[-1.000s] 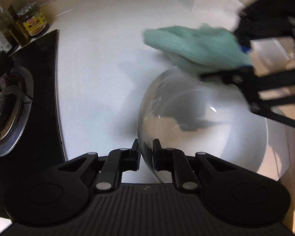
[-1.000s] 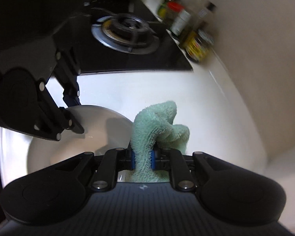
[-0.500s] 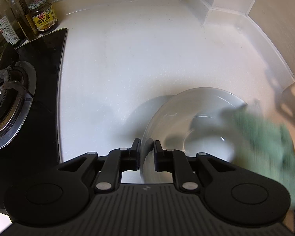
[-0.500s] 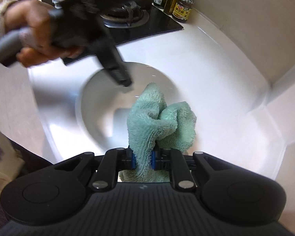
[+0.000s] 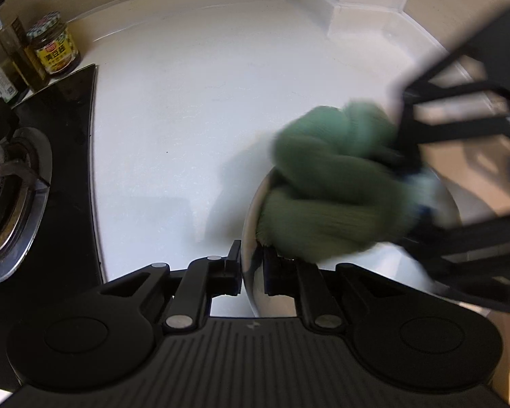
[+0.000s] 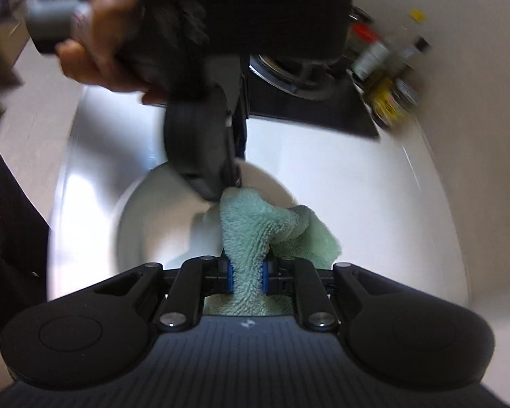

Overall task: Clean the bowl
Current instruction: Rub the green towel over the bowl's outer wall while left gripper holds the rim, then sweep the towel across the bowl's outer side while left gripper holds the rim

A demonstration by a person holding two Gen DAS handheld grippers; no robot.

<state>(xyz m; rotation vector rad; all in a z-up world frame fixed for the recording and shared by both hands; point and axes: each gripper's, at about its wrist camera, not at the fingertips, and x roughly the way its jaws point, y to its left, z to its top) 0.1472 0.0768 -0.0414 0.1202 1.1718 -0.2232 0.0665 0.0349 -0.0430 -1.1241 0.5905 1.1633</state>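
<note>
A white bowl (image 5: pixel 251 224) (image 6: pixel 146 224) stands on the white counter (image 5: pixel 187 119). My left gripper (image 5: pixel 251 272) (image 6: pixel 234 176) has the bowl's near rim between its pads, and its jaws are closing on it. A person's hand (image 6: pixel 95 51) holds that gripper. My right gripper (image 6: pixel 246 275) (image 5: pixel 414 187) is shut on a bunched green terry cloth (image 6: pixel 255 224) (image 5: pixel 333 187). The cloth lies inside the bowl against its wall, close to the left gripper's fingertips, and hides most of the bowl's inside in the left wrist view. The right gripper is blurred there.
A black gas hob with a burner (image 5: pixel 3 197) (image 6: pixel 289 74) lies to the left of the bowl. A jar (image 5: pixel 52 49) and oil bottles (image 5: pixel 10 51) (image 6: pixel 384 68) stand by the wall. A white wall corner (image 5: pixel 357 0) juts out at the back right.
The cloth swept from the bowl's far rim round to its right side, and now sits inside by the left gripper. The right gripper rolled as it moved. The left gripper stayed on the rim.
</note>
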